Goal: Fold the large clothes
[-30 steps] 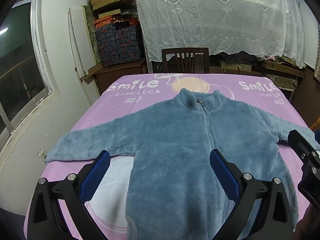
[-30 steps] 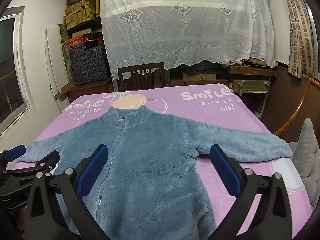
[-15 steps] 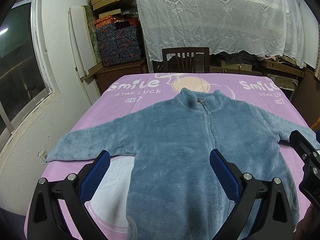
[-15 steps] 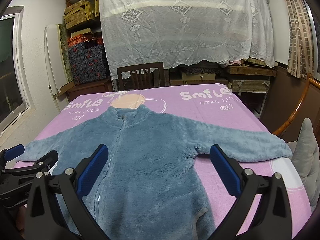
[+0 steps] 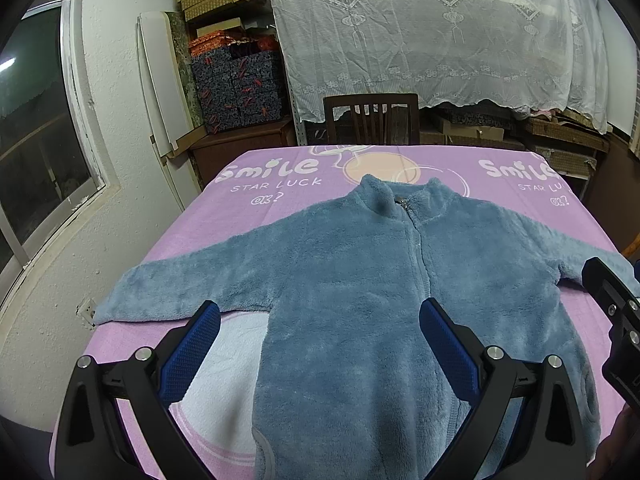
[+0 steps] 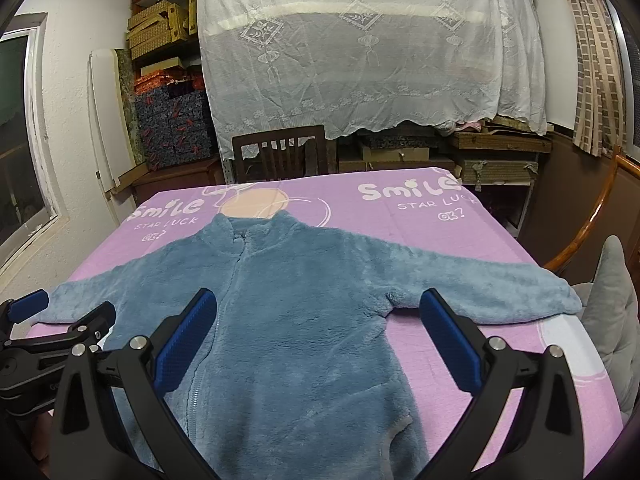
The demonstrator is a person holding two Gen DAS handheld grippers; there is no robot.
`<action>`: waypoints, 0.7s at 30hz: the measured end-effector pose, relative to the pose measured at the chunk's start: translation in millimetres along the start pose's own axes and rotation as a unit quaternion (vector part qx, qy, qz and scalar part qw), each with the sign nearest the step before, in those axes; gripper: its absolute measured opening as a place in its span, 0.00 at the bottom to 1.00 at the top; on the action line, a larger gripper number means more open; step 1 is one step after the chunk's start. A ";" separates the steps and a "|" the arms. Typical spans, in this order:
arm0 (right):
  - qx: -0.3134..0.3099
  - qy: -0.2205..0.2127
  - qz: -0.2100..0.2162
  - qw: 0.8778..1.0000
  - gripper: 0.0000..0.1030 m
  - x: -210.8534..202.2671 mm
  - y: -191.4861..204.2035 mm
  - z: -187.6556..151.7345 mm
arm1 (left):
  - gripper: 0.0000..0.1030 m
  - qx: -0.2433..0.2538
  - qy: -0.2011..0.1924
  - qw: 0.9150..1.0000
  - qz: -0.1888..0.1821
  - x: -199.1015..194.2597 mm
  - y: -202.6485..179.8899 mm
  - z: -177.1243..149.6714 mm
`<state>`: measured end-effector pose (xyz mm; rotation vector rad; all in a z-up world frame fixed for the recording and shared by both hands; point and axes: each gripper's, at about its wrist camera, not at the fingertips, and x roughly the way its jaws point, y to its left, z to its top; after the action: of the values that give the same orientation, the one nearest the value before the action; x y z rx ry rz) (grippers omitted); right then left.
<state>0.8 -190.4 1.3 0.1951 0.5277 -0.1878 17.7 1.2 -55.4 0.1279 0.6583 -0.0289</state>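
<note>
A blue fleece jacket (image 5: 360, 280) lies flat, front up and zipped, on the pink blanket-covered table (image 5: 248, 216), both sleeves spread out sideways. Its collar points to the far edge. My left gripper (image 5: 320, 320) hovers open above the jacket's lower left body, nothing between its blue pads. In the right wrist view the same jacket (image 6: 300, 300) fills the middle, and my right gripper (image 6: 318, 308) hangs open over its lower right body. The left gripper (image 6: 60, 312) shows at the left edge there; the right gripper's body shows at the right edge of the left wrist view.
A dark wooden chair (image 5: 372, 118) stands behind the table's far edge, under a white lace cloth (image 5: 420, 32) over shelves. Stacked boxes (image 5: 240, 84) and a window (image 5: 36, 128) are at the left. A grey cushion (image 6: 612, 312) and a wooden chair arm (image 6: 592, 220) sit at the right.
Both views have shifted very slightly; the jacket and both open grippers stand as before.
</note>
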 end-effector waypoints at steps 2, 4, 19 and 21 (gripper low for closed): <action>0.000 0.000 0.000 1.000 0.96 -0.1 -0.4 -0.1 | 0.97 0.000 0.000 1.000 0.000 0.1 -0.3 -0.1; -0.001 0.000 0.000 1.000 0.96 0.0 0.1 -0.1 | 0.97 0.000 0.000 1.000 0.000 -0.3 0.0 -0.3; -0.007 0.051 0.025 0.998 0.96 10.6 -9.1 -2.1 | 0.97 -0.017 0.091 0.991 -0.093 29.6 27.0 -15.5; -0.005 0.063 0.028 0.998 0.96 10.1 -16.6 -9.5 | 0.97 -0.022 0.103 0.990 -0.096 22.0 42.8 -36.0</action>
<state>1.1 -205.4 -14.2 0.2124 0.6471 -0.1191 16.2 48.6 -92.4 0.0245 0.8755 -0.1884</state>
